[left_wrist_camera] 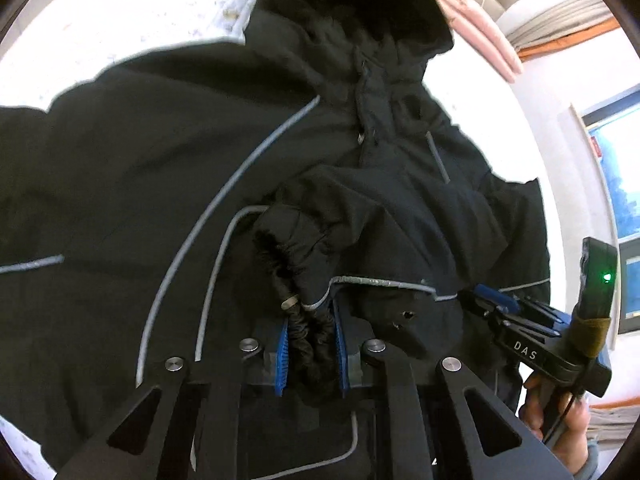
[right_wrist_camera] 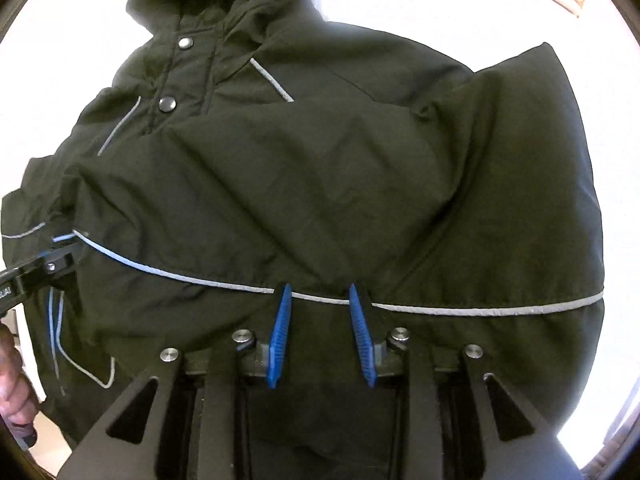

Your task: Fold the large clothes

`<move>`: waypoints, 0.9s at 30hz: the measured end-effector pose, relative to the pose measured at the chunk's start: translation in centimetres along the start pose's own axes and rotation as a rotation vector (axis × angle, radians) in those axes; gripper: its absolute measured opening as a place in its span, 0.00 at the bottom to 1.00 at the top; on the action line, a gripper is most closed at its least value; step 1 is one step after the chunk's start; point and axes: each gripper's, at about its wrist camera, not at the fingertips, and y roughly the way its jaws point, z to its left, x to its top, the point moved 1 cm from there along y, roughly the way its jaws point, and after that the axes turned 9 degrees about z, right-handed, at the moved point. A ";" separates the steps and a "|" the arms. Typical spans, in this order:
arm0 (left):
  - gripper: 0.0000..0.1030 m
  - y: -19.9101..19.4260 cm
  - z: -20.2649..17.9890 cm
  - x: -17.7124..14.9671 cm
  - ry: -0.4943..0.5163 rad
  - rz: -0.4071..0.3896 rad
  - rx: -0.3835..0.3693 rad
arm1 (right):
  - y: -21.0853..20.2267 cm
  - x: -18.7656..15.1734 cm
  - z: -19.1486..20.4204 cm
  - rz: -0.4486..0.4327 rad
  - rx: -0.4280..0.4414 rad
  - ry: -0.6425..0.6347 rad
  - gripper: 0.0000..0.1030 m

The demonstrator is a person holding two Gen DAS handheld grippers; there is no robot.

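A black hooded jacket (left_wrist_camera: 168,148) with grey reflective piping lies spread on a white surface, hood at the far end; it fills the right wrist view (right_wrist_camera: 328,184) too. My left gripper (left_wrist_camera: 310,320) is shut on the jacket's elastic sleeve cuff (left_wrist_camera: 308,340), bunched between the blue pads. My right gripper (right_wrist_camera: 320,292) has its blue pads apart, resting on the folded sleeve along the piping line, with nothing clamped between them. The right gripper also shows at the right of the left wrist view (left_wrist_camera: 516,312), and the left gripper at the left edge of the right wrist view (right_wrist_camera: 48,260).
The white surface (left_wrist_camera: 132,16) surrounds the jacket. Pink folded fabric (left_wrist_camera: 480,24) lies beyond the hood. A window (left_wrist_camera: 620,184) and wall stand at the right.
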 end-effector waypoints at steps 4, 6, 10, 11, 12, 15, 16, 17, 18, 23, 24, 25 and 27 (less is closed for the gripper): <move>0.16 -4.8 -1.4 -0.5 0.043 -0.115 -0.033 | -2.3 -0.2 -0.9 -0.018 0.042 -0.009 0.36; 0.16 -7.7 -1.1 -0.7 0.038 -0.177 -0.037 | -4.7 -0.7 -0.8 -0.059 0.085 -0.006 0.39; 0.16 -12.7 3.1 -1.0 -0.052 -0.271 0.014 | -8.8 -1.2 -1.1 -0.149 0.105 -0.018 0.43; 0.16 -12.9 4.4 -1.2 -0.074 -0.267 0.017 | -9.2 -1.3 -1.0 -0.164 0.099 -0.015 0.45; 0.17 -12.6 5.6 -1.3 -0.090 -0.249 0.029 | -9.4 -1.5 -1.1 -0.171 0.094 -0.010 0.49; 0.26 -9.6 8.8 -2.3 -0.107 -0.129 0.117 | -6.7 -1.4 -0.1 -0.108 0.035 0.017 0.52; 0.31 -7.7 9.4 -2.7 -0.099 -0.070 0.179 | -4.8 -1.0 -0.4 -0.050 -0.008 0.037 0.52; 0.34 -6.3 9.8 -2.9 -0.093 -0.027 0.241 | -3.2 -0.6 -0.1 0.008 -0.040 0.049 0.52; 0.40 -5.6 9.8 -3.2 -0.085 -0.016 0.262 | -1.6 -0.5 -0.3 0.055 -0.048 0.050 0.52; 0.54 -8.6 9.9 -4.2 -0.109 -0.124 0.266 | -2.1 -0.5 0.0 0.027 -0.075 0.021 0.57; 0.54 -9.7 9.8 -4.3 -0.116 -0.161 0.278 | -2.4 -0.5 -0.2 0.031 -0.075 0.025 0.57; 0.55 -10.8 9.6 -4.3 -0.117 -0.187 0.283 | -3.0 -0.5 -0.1 0.029 -0.080 0.029 0.57; 0.57 -12.8 8.6 -4.2 -0.095 -0.226 0.244 | -4.7 -0.9 0.4 0.001 -0.062 0.023 0.57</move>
